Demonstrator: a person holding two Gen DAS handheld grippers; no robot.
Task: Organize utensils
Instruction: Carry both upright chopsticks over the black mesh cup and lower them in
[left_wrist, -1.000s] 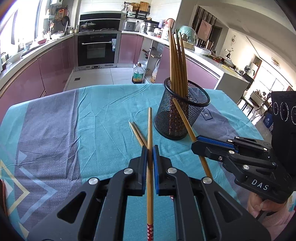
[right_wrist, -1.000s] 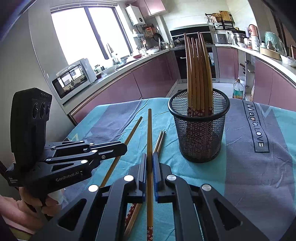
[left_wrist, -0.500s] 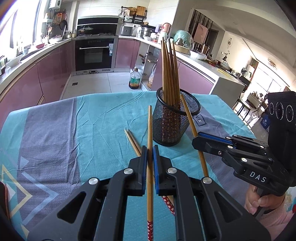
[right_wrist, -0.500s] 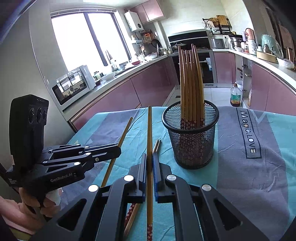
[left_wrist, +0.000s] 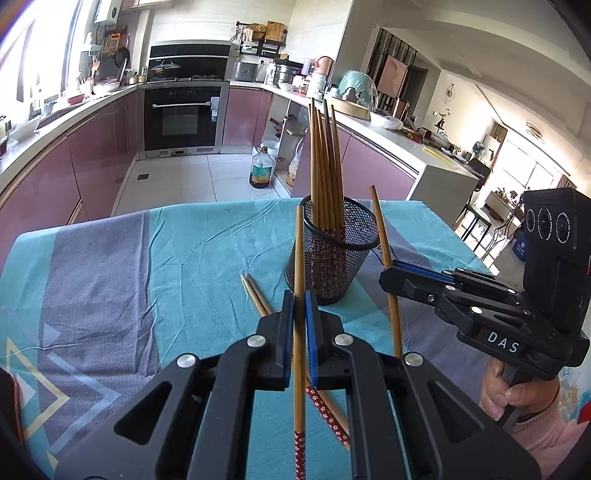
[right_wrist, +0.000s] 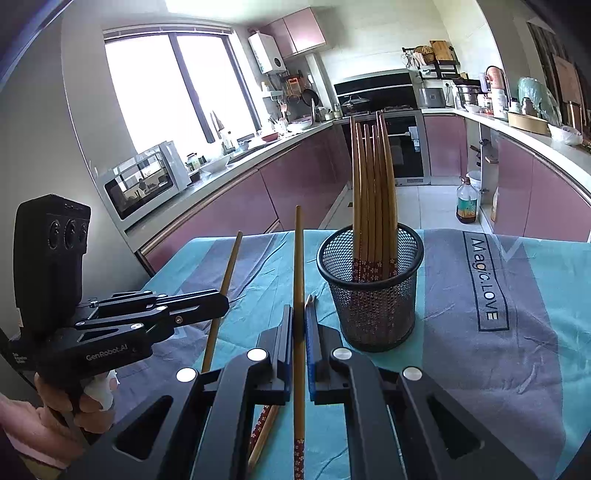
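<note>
Presently, both my tongs are pressed together, each pinching one chopstick. My left tongs (left_wrist: 300, 314) clamp the left chopstick (left_wrist: 299, 258) near its lower third; its long axis runs straight up the middle of the left wrist frame, the patterned red end at the bottom edge and the plain tip level with the rim of the mesh holder (left_wrist: 334, 254). That holder stands just right of centre on the worktop (left_wrist: 184, 251), ahead of the left tongs and slightly to the right in frame, with a bundle of chopsticks (left_wrist: 325, 166) already upright inside it. My right tongs (right_wrist: 300, 325) grip the right chopstick (right_wrist: 298, 266) in the same manner, shaft vertical in the right wrist frame, and there the holder sits to the right of centre. Two loose chopsticks (left_wrist: 255, 291) lie flat on the cloth, running diagonally beneath the left tongs. Both tongs point forward and downward toward the cloth, side by side, my hands closed round their grips at the lower frame edges. I judge the holder roughly equally near to either hand; the coming move turns on tilting a shaft more upright and carrying its end over the open rim, clear of the standing bundle.
</note>
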